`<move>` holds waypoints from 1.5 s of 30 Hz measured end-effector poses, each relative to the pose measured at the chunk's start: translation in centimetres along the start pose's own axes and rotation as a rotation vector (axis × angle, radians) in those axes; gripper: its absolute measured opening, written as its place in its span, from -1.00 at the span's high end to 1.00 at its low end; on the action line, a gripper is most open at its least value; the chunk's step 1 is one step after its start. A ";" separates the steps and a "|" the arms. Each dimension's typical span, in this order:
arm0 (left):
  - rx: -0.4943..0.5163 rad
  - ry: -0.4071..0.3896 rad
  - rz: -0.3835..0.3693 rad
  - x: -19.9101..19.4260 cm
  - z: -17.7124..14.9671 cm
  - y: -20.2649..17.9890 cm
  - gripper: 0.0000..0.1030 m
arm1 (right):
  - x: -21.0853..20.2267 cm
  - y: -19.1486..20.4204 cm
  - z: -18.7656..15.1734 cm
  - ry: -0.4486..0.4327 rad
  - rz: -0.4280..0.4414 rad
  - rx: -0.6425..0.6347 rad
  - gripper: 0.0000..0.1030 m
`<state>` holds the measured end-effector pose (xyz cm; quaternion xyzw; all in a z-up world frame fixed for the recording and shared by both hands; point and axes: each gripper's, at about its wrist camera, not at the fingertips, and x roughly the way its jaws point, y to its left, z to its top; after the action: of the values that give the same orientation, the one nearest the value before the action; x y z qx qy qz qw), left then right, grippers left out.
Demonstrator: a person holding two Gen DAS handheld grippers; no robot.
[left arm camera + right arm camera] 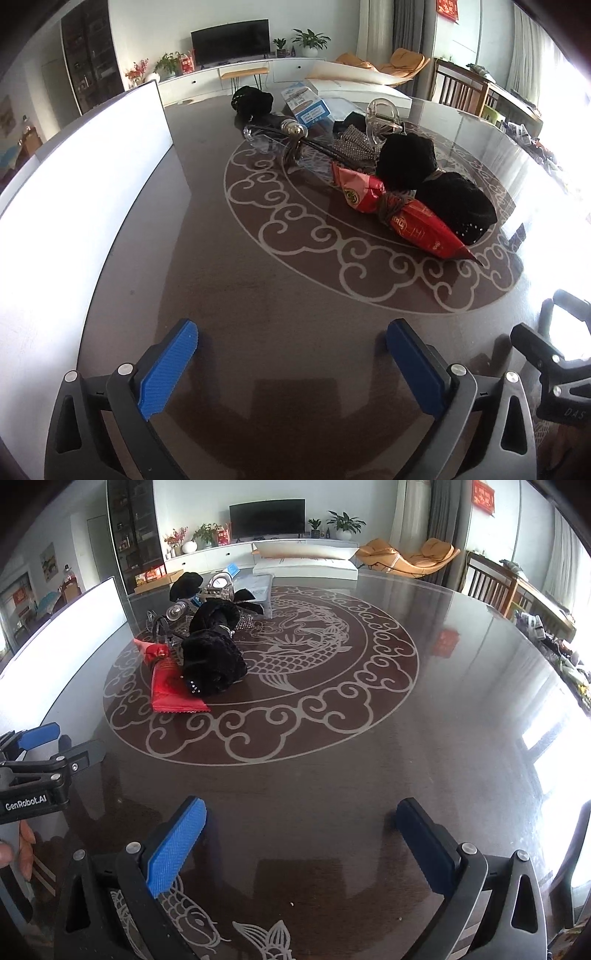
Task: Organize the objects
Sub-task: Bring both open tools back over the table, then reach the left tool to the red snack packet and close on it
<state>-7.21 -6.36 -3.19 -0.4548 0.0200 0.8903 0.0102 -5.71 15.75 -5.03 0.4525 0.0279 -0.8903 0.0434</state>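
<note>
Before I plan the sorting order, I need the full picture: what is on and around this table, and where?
Table: one, dark glossy, pale fish-and-cloud pattern.
White board: one, upright along the table's left edge.
Red snack packets: two, front of the pile.
Black fabric bundles: at least three, in the pile.
Clear glasses: one, left of the pile.
Blue-white box: one, behind the pile.
Television: one, black, far wall.
Left gripper: blue pads, open, empty.
Right gripper: blue pads, open, empty.
</note>
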 end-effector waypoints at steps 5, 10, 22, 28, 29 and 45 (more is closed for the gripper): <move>-0.005 0.004 -0.022 1.1 1.1 0.1 -1.00 | -0.1 0.0 -0.1 -0.001 0.002 -0.001 -1.00; -0.005 0.005 -0.022 1.2 1.2 0.1 -1.00 | -0.1 0.0 -0.1 -0.001 0.002 -0.001 -1.00; -0.005 0.005 -0.022 1.2 1.2 0.2 -1.00 | -0.1 0.0 -0.1 -0.001 0.002 -0.001 -1.00; -0.005 0.005 -0.022 1.2 1.3 0.2 -1.00 | -0.1 0.1 -0.1 -0.002 0.006 -0.004 -1.00; -0.005 0.005 -0.022 1.3 1.3 0.2 -1.00 | -0.1 0.1 -0.1 -0.002 0.006 -0.004 -1.00; -0.005 0.005 -0.022 1.2 1.2 0.2 -1.00 | -0.1 0.1 -0.1 -0.002 0.006 -0.005 -1.00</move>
<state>-8.89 -6.46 -3.44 -0.4571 0.0127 0.8891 0.0188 -5.52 15.64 -5.02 0.4516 0.0286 -0.8905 0.0472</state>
